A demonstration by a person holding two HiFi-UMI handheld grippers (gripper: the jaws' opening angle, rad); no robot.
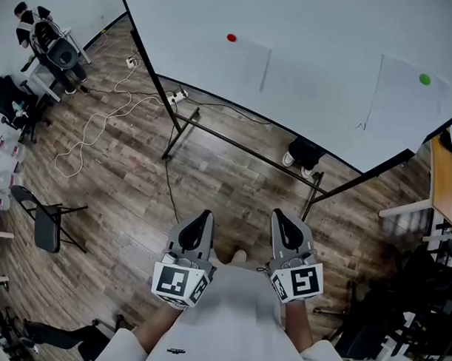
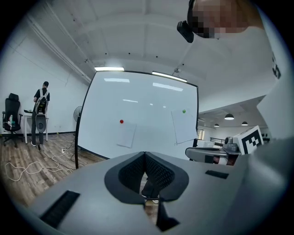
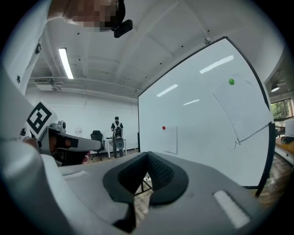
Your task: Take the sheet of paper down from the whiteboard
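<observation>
The whiteboard stands ahead on a black frame, well beyond both grippers. Two white sheets hang on it. One sheet sits under a red magnet. The other sheet, further right, hangs under a green magnet with a lower corner curling. Both sheets show again in the left gripper view and the right gripper view. My left gripper and right gripper are held side by side near my body, both shut and holding nothing.
The whiteboard's stand legs rest on the wooden floor, with cables trailing left. A folding chair stands at the left. A person stands by a desk and office chairs at the far left. A table edge lies at the right.
</observation>
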